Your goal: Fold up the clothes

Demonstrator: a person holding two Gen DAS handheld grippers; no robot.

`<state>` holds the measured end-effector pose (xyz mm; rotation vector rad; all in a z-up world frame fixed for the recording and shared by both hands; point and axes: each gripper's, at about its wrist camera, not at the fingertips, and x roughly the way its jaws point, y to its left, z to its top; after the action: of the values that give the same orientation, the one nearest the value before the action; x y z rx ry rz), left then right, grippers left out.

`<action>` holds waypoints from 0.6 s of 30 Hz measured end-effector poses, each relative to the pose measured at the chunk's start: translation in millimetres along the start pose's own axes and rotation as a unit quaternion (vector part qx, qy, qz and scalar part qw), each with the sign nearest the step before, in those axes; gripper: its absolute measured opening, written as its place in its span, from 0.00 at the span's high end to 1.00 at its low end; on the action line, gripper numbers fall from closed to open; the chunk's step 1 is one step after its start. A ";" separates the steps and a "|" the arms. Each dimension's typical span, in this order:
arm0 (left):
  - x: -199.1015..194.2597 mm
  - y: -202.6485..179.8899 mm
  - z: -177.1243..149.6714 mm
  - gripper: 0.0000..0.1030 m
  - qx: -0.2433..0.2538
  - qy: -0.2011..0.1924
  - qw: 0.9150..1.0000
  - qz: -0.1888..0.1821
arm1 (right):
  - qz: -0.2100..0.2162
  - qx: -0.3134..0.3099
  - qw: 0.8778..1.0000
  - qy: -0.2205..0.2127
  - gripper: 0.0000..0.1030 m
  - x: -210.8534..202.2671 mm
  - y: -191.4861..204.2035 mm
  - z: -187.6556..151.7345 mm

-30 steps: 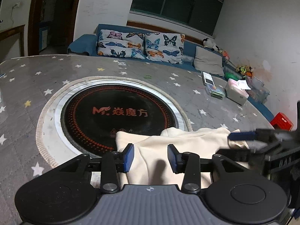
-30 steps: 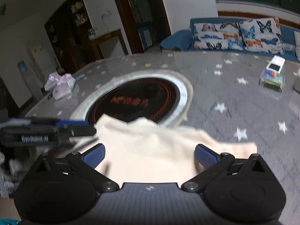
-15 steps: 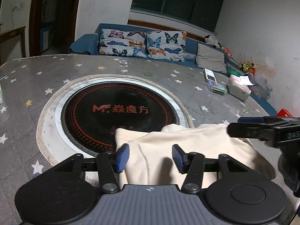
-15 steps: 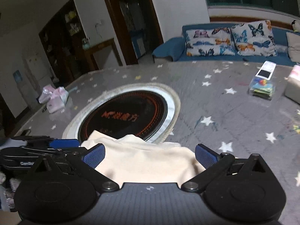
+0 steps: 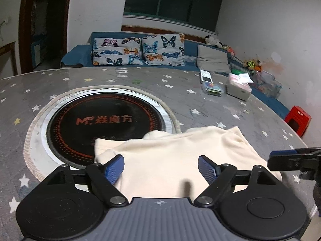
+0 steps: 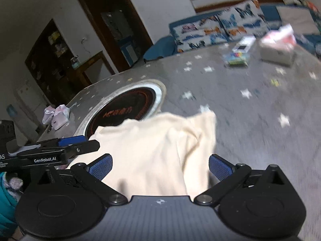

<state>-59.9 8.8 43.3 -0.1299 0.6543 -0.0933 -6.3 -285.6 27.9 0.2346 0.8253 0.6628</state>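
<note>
We saw the cream garment (image 5: pixel 180 156) lying folded on the table (image 5: pixel 220 104), straight ahead of both pairs of tongs, its far left corner over the edge of the round black cooktop (image 5: pixel 104 118). Its near edge was hidden under the body of each tool, so we could not tell how far it reached toward us. In the right wrist view the cloth (image 6: pixel 158 150) was blurred, and its folds were hard to read there; the left wrist view showed them sharply.

The left tongs (image 5: pixel 160 169) stood wide apart, having just been opening, with the garment beneath the gap and neither pad pressing on it. The right tongs (image 6: pixel 159 166) were also spread wide over the cloth, clamped on nothing.

Each view caught the other tool only in part: the right one's blue-tipped finger came in from the right edge of the left view, and the left one's finger came in from the left of the right view, beside the garment's corner.

Only the left view showed the red stool (image 5: pixel 298 120) clearly, beyond the table's right rim. Only the right view showed the pink bag (image 6: pixel 57 117) far to the left and a teal sleeve (image 6: pixel 6 200) cut off at the lower left edge. The tissue box (image 5: pixel 238 87) appeared in both, smeared in the right.
</note>
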 end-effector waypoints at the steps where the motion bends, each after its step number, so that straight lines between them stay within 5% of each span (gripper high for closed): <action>1: 0.8 -2.1 -1.1 0.19 0.005 0.001 1.000 0.000 | 0.005 0.005 1.000 0.003 0.00 -0.9 -2.7 -3.0; 11: 7.1 -16.8 -7.9 0.19 0.031 0.009 0.999 0.005 | 0.090 0.020 0.996 -0.007 0.00 -0.1 -10.7 -7.6; 18: 4.6 -14.0 -7.3 0.19 0.031 0.003 0.999 0.009 | 0.128 0.053 0.990 0.029 0.00 15.3 -17.7 -10.6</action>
<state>-61.3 -6.3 36.9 -0.0648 0.6575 -0.0961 1.4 -290.3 3.8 0.4251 0.8958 0.8700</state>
